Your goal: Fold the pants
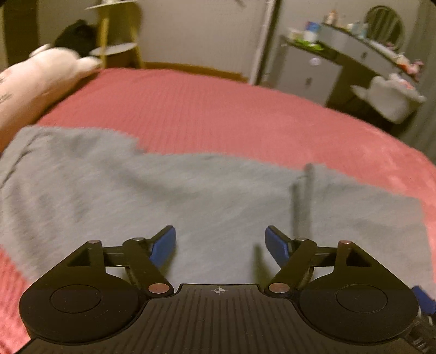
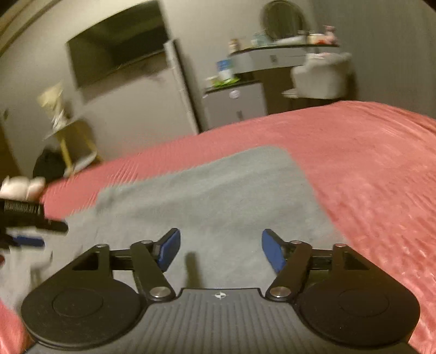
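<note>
The pants, grey, soft and matte, are spread flat on the ribbed pink bedspread. Above them, the left gripper and right gripper are held spread, nothing pinched. If only one layer is caught, the fold could be skewed.

A dim bedroom with pale walls. A bed under a ribbed pink cover fills the foreground. Beyond stand a grey vanity desk with an oval mirror, a small yellow shelf and a dark wall screen.
</note>
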`<state>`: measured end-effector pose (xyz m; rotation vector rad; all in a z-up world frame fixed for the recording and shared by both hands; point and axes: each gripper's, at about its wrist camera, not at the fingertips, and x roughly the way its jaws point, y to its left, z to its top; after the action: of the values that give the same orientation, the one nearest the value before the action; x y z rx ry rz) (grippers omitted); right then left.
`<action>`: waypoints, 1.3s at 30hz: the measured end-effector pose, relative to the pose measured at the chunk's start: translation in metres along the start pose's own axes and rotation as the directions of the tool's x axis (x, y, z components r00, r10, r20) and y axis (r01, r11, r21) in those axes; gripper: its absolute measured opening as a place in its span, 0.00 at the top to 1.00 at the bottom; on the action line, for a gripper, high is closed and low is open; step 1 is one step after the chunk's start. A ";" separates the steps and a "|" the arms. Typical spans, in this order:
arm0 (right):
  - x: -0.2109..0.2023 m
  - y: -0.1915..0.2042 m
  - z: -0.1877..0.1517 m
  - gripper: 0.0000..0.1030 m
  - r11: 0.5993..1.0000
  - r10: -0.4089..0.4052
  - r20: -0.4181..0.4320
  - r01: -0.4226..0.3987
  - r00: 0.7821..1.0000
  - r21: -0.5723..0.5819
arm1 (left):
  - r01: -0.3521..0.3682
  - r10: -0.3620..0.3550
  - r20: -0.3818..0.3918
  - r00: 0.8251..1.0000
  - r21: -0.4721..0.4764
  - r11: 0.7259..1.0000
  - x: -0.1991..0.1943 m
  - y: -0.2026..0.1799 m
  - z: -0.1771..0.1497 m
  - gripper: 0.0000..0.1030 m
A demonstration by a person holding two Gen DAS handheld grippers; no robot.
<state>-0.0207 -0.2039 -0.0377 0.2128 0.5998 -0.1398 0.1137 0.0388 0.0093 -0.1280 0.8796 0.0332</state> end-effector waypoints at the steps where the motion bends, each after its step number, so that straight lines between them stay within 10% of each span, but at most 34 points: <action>1: 0.008 0.012 -0.004 0.29 0.998 -0.012 -0.057 0.009 0.998 -0.061 | -0.018 0.018 -0.013 1.000 -0.007 1.000 0.000 0.007 -0.004 0.22; 11: 0.008 0.065 -0.029 0.24 0.934 -0.010 -0.043 -0.006 0.999 -0.357 | -0.157 0.155 -0.024 0.988 -0.092 0.983 -0.026 0.074 -0.028 0.14; 15: -0.003 0.071 -0.032 0.25 0.919 0.143 -0.081 -0.163 0.986 -0.358 | -0.179 0.178 -0.013 0.984 -0.113 0.977 -0.032 0.093 -0.035 0.14; 19: -0.004 0.054 -0.020 0.19 0.956 0.115 -0.048 -0.124 0.992 -0.266 | -0.189 0.195 0.015 0.981 -0.179 0.966 -0.044 0.120 -0.038 0.12; 23: 0.008 0.042 -0.017 0.09 0.972 0.004 -0.072 -0.021 0.997 -0.234 | -0.135 0.159 0.027 0.987 -0.408 0.903 -0.051 0.176 -0.046 0.11; 28: 0.008 0.051 -0.021 0.04 0.960 0.001 -0.072 -0.021 0.997 -0.278 | 0.045 0.007 0.074 0.997 -0.672 0.739 -0.039 0.244 -0.059 0.15; 37: 0.022 0.042 -0.014 0.04 0.970 0.018 -0.068 -0.034 0.998 -0.242 | 0.147 -0.105 0.103 0.989 -0.656 0.740 0.002 0.256 -0.027 0.20; 39: 0.023 0.042 -0.014 0.04 0.971 0.021 -0.065 -0.036 0.998 -0.235 | 0.153 -0.110 0.106 0.988 -0.680 0.717 0.006 0.261 -0.024 0.37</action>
<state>-0.0012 -0.1620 -0.0555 -0.0051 0.6689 -0.0331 0.0782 0.2946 -0.0364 -0.8939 0.7598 0.2330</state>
